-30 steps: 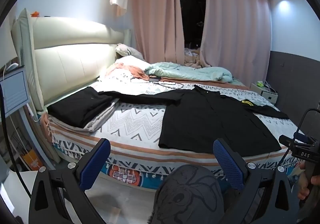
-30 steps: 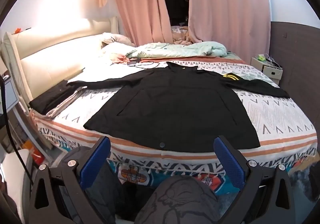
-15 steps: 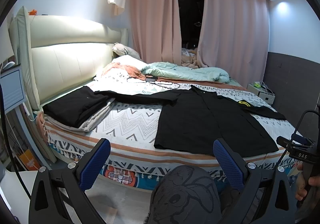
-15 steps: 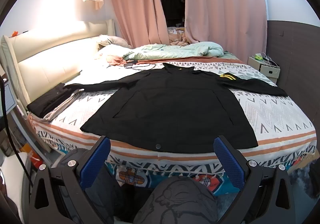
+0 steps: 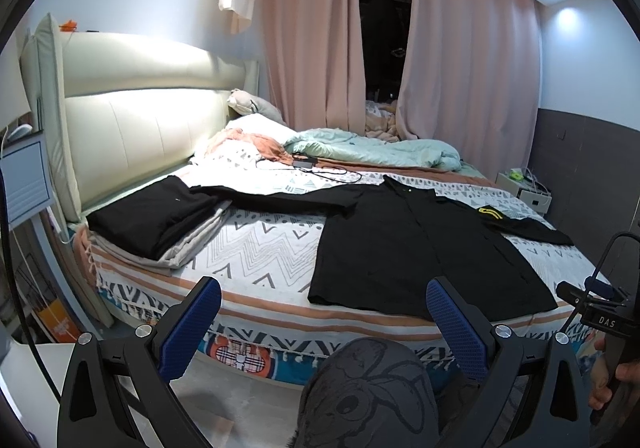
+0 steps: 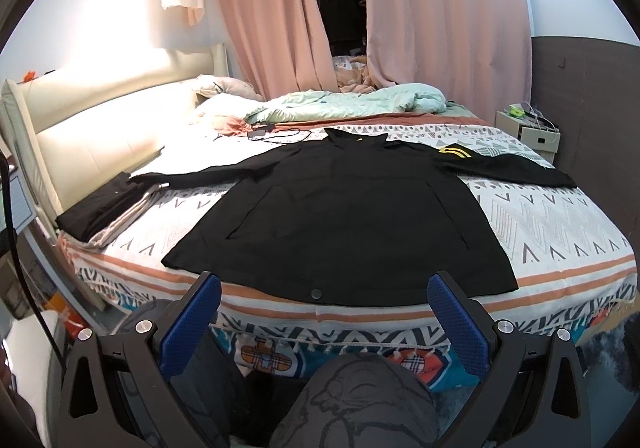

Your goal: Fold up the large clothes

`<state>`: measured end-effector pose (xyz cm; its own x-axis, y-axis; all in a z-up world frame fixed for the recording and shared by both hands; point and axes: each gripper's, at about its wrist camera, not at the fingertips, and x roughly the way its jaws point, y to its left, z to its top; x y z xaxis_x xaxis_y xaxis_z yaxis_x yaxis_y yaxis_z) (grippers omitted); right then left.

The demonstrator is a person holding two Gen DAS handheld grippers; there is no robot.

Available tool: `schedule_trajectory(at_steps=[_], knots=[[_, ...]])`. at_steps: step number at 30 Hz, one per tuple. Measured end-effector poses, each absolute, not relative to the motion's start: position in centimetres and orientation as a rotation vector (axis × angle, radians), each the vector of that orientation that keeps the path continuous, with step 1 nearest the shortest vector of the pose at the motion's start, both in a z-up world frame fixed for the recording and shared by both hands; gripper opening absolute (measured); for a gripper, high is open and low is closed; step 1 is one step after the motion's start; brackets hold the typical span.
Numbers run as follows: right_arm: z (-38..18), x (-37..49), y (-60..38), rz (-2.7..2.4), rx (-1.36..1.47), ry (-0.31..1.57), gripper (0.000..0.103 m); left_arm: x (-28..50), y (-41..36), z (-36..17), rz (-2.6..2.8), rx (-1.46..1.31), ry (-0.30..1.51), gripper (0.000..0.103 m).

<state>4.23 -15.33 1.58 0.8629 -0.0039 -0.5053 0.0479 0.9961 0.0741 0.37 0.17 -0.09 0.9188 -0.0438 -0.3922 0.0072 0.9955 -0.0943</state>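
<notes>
The large black long-sleeved jacket [image 6: 344, 216] lies spread flat on the zigzag-patterned bed [image 6: 560, 232], hem toward the grippers, sleeves running left-right; the right gripper [image 6: 323, 312] faces its hem centre, the left gripper [image 5: 323, 312] its left corner, both wide open and empty

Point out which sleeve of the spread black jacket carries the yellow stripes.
The sleeve stretched toward the nightstand has the yellow stripes; the other sleeve is plain black.
</notes>
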Motion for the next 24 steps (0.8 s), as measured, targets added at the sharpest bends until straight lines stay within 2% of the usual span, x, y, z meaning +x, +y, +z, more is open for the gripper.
schedule_trajectory(at_steps=[24], knots=[[2.35,4.11,-14.92,-0.034,0.071,0.524,0.103,-0.51,0.72,0.31,-0.04,-0.107,0.386,0.103]])
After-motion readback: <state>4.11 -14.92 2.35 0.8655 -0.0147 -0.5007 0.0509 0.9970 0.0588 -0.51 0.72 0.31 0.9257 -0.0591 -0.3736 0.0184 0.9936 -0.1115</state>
